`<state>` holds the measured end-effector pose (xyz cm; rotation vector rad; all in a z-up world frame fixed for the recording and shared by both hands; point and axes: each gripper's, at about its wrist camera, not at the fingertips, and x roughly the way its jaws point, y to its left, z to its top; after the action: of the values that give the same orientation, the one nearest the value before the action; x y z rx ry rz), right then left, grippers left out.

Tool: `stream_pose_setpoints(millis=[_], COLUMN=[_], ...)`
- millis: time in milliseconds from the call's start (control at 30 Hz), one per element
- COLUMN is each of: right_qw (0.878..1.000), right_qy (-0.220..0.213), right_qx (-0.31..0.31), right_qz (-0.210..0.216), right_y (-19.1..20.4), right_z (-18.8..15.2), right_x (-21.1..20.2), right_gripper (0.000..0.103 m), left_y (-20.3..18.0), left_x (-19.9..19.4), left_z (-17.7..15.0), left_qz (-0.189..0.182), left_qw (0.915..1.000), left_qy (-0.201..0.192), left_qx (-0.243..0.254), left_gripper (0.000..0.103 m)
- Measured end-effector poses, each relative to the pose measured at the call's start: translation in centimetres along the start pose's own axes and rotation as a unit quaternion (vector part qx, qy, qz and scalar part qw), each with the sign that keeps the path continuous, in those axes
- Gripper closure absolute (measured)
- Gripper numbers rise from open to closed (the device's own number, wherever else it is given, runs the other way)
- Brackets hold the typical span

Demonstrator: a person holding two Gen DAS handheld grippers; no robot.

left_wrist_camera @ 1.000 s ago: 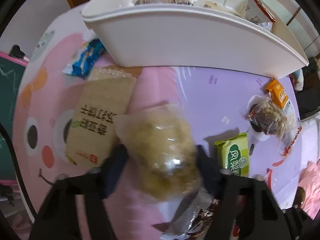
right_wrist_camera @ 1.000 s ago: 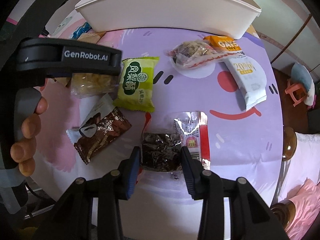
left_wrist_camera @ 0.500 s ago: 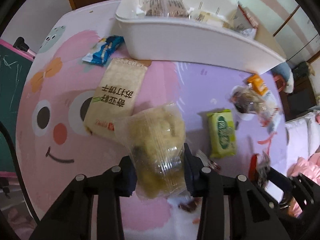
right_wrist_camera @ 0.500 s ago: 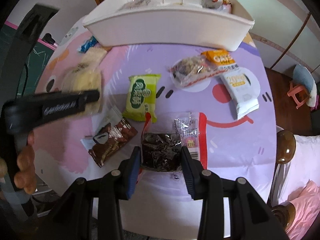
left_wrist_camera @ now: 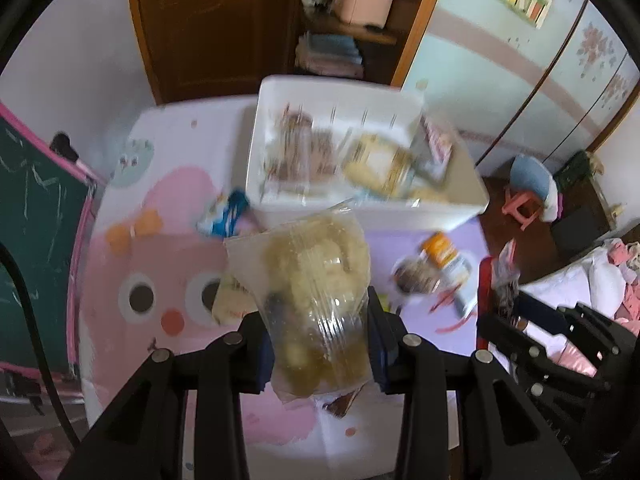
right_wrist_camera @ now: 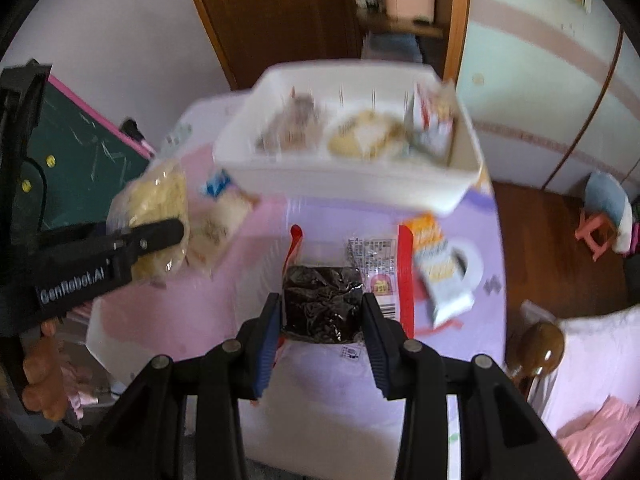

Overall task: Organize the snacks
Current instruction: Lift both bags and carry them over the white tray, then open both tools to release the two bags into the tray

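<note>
My left gripper [left_wrist_camera: 320, 344] is shut on a clear bag of yellow puffed snack [left_wrist_camera: 316, 280] and holds it high above the table, short of the white bin [left_wrist_camera: 360, 212]. It also shows in the right wrist view [right_wrist_camera: 156, 216]. My right gripper [right_wrist_camera: 322, 320] is shut on a clear packet of dark snack with a red edge [right_wrist_camera: 322, 300], lifted above the table. The white bin [right_wrist_camera: 352, 184] at the table's far side holds several snack packs.
On the pink and purple table mat [left_wrist_camera: 160, 240] lie a blue packet [left_wrist_camera: 224, 220], a beige cracker pack [left_wrist_camera: 232, 300], an orange pack [left_wrist_camera: 440, 248] and a white pouch [right_wrist_camera: 444, 276]. A green chalkboard [left_wrist_camera: 36, 240] stands left. A bed and stool are right.
Both grippers have risen well above the table with their packets. The view now looks down into the white bin, and the right gripper's dark packet has left the table.
</note>
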<state>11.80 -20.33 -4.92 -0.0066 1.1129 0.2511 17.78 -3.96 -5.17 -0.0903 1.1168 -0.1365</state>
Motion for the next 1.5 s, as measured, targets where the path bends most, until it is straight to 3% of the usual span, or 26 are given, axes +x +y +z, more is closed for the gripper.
stream_pose_setpoints(millis=[333,567,900,1267,1333,1367,1400,1500], right_qw=[0.995,0.991,0.997,1.000,1.000,1.000,1.000,1.000], right_qy=[-0.098,-0.124,-0.081,-0.020,-0.013,-0.012,-0.009,-0.006], right_qx=[-0.027,-0.025,0.003,0.014,0.015,0.016,0.018,0.024], right_qz=[-0.014,-0.031,-0.015,-0.005,0.000,0.004,0.009,0.017], right_y=[-1.7,-3.3,-5.7,-6.9,-7.1,-7.2,-7.3,-7.5], right_z=[10.9,16.9,20.8,21.5,21.5,21.5,21.4,21.4], right_x=[-5.0,-4.2,1.2,6.9,7.5,7.6,7.7,7.9], right_gripper=[0.063,0.063,0.063,0.061,0.061,0.061,0.060,0.053], left_y=[-2.0,-2.9,-3.4,-4.2,-4.1,-4.1,-4.0,-3.8], left_x=[-3.7,-2.0,3.6,8.9,9.5,9.6,9.6,9.1], left_z=[9.1,14.1,17.4,18.1,18.2,18.2,18.2,17.9], left_qz=[0.017,0.042,0.066,0.103,0.098,0.095,0.096,0.099], left_qw=[0.9973,0.9959,0.9964,0.9943,0.9949,0.9952,0.9951,0.9944], left_qy=[-0.070,-0.079,-0.053,-0.018,-0.013,-0.010,-0.014,-0.035], left_qx=[0.009,0.012,0.007,0.017,0.019,0.019,0.016,0.011], left_gripper=[0.067,0.066,0.066,0.066,0.046,0.015,0.002,0.002])
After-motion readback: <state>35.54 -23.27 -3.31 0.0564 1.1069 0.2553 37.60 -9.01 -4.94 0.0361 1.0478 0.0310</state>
